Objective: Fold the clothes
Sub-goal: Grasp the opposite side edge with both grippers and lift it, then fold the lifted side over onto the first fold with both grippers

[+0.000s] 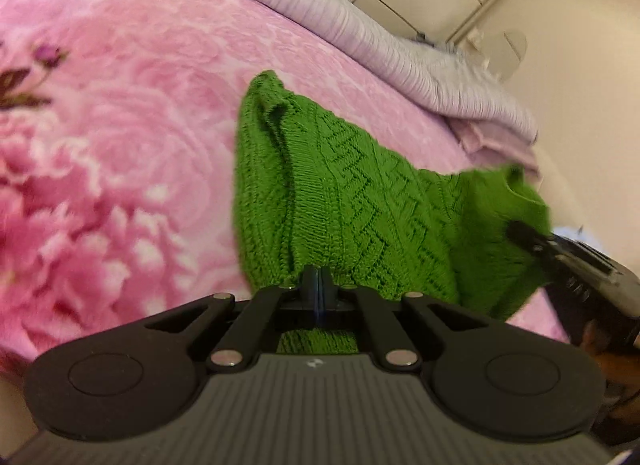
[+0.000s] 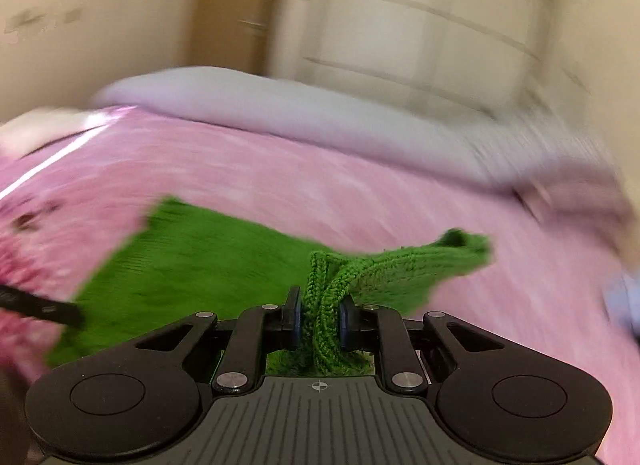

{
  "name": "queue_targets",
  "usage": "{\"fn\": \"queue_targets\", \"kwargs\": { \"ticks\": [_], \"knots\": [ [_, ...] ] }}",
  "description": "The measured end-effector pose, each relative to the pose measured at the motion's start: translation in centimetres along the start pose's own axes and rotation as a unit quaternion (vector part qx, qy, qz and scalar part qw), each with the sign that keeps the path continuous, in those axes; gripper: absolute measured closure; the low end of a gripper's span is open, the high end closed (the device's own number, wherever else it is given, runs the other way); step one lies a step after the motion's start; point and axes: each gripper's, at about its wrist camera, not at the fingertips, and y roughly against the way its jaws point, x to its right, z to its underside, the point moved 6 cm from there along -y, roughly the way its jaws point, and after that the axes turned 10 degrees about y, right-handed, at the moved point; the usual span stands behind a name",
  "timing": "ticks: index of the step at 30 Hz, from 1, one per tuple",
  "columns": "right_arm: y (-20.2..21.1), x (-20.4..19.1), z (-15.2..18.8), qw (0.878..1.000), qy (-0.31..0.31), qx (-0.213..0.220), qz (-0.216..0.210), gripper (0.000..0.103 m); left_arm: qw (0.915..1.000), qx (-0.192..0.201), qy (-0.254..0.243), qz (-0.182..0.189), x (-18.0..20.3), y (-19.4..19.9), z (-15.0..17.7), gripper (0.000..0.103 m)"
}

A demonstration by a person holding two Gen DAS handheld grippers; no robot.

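Sweater (image 1: 360,205): one, between two grippers

Both views are taken low and close over the pink bed (image 1: 140,125), facing the wardrobe (image 2: 420,25); the green sweater (image 1: 340,193) is shared.

Warm, even indoor light, no hard shadows. Right wrist view heavily motion-blurred, esp. far wardrobe (image 2: 420,25) & bed (image 2: 320,185); glare streak far left. Left wrist view sharper w/ fisheye bending at edges.
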Motion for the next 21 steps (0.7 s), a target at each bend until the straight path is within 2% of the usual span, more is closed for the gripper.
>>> {"fn": "queue_targets", "kwargs": {
  "ticks": [3,6,8,10,11,14,18,19,21],
  "knots": [
    [-1.5,-5.1,-0.5,0.997,0.046,0.005,-0.064,0.087,0.9999,0.002,0.017,0.003,-0.7,0.4,0.1,0.101],
    [-4.3,-8.8,0.9,0.991,0.056,-0.034,-0.120,0.082,0.9997,0.003,0.023,-0.006,-1.3,0.7,0.1,0.101],
    [-5.6,-10.1,1.5,0.987,0.059,-0.040,-0.141,0.065,0.9996,0.005,0.025,-0.014,-1.7,0.9,0.2,0.099],
    [-5.4,-10.4,1.2,0.987,0.061,-0.032,-0.146,0.053,0.9994,0.005,0.028,-0.021,-2.1,1.1,0.2,0.099],
    [-5.2,-10.3,1.0,0.987,0.058,-0.029,-0.149,0.052,0.9993,0.006,0.030,-0.022,-2.3,1.1,0.2,0.099],
    [-3.9,-8.5,0.5,0.989,0.027,-0.006,-0.146,0.051,0.9993,0.009,0.029,-0.020,-2.1,1.5,-0.1,0.099],
    [-2.2,-2.2,-0.1,0.989,-0.069,0.014,-0.131,0.051,0.9997,0.011,0.014,-0.015,-1.0,2.0,-0.9,0.098],
    [-2.7,-0.2,0.3,0.987,-0.099,-0.004,-0.123,0.051,0.9998,0.009,0.010,-0.013,-0.6,2.1,-1.1,0.098],
    [-5.0,3.6,1.8,0.980,-0.153,-0.074,-0.100,0.051,1.0000,0.000,0.002,-0.002,0.2,1.7,-2.0,0.093]
  ]
}}
